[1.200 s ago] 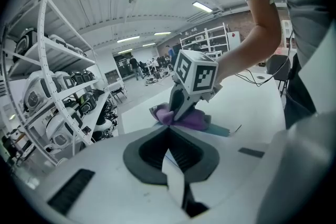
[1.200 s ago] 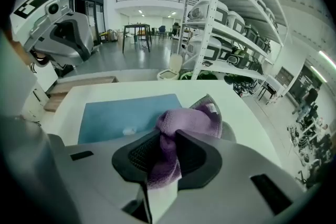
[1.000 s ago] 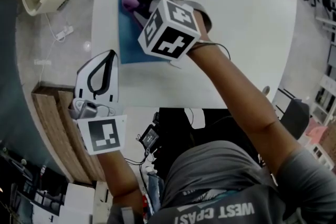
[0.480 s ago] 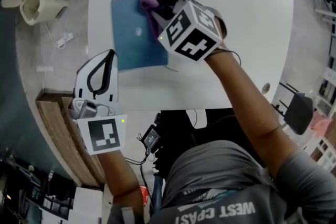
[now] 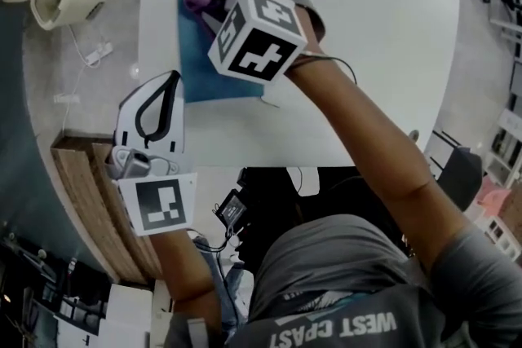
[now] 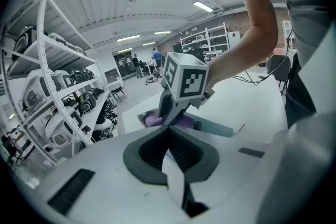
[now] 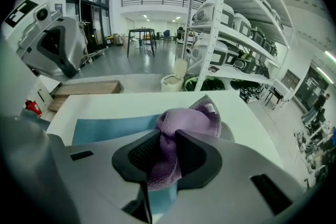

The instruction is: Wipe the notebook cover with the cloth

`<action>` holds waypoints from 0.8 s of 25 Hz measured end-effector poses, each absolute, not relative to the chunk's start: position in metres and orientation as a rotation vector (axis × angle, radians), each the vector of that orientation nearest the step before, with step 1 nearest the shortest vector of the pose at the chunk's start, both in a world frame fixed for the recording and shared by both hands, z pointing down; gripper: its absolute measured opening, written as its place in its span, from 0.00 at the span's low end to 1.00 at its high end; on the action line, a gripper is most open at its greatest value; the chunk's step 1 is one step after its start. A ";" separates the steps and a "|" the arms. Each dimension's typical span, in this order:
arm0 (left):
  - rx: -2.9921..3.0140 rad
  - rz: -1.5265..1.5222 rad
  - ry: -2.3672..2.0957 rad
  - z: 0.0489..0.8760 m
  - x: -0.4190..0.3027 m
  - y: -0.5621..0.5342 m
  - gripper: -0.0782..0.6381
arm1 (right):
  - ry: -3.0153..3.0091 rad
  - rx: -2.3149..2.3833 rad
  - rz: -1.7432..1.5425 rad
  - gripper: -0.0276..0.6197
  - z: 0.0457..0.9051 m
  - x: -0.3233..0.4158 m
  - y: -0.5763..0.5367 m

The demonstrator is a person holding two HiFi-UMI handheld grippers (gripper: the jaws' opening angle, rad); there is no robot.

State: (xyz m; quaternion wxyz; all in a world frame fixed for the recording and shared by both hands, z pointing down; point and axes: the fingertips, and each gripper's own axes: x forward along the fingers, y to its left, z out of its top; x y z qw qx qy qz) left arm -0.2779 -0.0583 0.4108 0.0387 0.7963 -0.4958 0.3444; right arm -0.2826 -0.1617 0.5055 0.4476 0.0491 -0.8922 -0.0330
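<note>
White counter (image 5: 367,28), blue notebook (image 5: 204,81) by its left edge. The right hand-held gripper (image 7: 167,157), clamping the purple cloth (image 7: 189,120), has swept back leftward across the cover, so wiping is under way. The left hand-held gripper (image 5: 174,79) idles, jaws together.

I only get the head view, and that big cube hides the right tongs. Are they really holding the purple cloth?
Observer: Yes, the right gripper view shows the right tongs pinching the purple cloth.
Operator: And the left tongs?
Observer: Shut, with nothing between them, in the left gripper view.
Operator: What's past the table?
Observer: Tall shelves full of white machines.
</note>
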 end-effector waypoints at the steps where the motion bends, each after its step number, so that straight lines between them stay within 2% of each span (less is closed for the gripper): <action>1: 2.433 1.061 -1.521 0.412 -0.281 -0.055 0.11 | -2.216 0.103 -0.093 0.21 0.506 -0.294 -0.159; 8: 2.417 1.069 -1.528 0.413 -0.289 -0.055 0.11 | -2.257 0.080 -0.091 0.21 0.506 -0.311 -0.159; 20: 2.453 1.062 -1.492 0.417 -0.276 -0.068 0.11 | -2.173 0.339 0.031 0.21 0.511 -0.209 -0.198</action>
